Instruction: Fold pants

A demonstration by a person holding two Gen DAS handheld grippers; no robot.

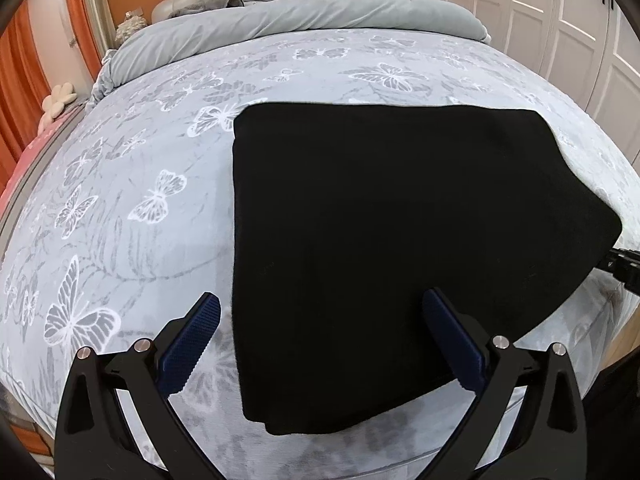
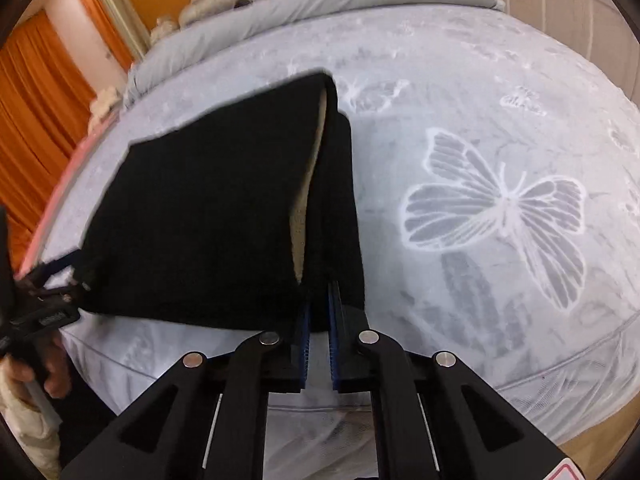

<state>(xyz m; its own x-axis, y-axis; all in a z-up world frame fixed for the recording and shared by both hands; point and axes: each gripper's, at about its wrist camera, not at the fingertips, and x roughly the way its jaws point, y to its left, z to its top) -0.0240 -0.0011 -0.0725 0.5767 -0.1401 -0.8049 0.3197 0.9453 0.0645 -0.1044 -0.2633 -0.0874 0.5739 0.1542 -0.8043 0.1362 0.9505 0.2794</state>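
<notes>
The black pants [image 1: 400,248] lie folded into a thick rectangle on the grey butterfly bedspread [image 1: 140,200]. My left gripper [image 1: 320,332] is open; its fingers straddle the pants' near left edge without holding it. In the right wrist view my right gripper [image 2: 319,300] is shut on the near right corner of the pants [image 2: 208,216] and lifts it a little, showing a pale lining [image 2: 310,184] between the layers. The right gripper also shows at the right edge of the left wrist view [image 1: 624,268]. The left gripper shows at the far left of the right wrist view [image 2: 52,292].
A rolled grey duvet [image 1: 288,20] and pillows lie at the head of the bed. Orange curtains [image 1: 16,92] hang at the left and white wardrobe doors [image 1: 560,12] stand at the right. The bed's near edge [image 2: 520,392] runs just below the grippers.
</notes>
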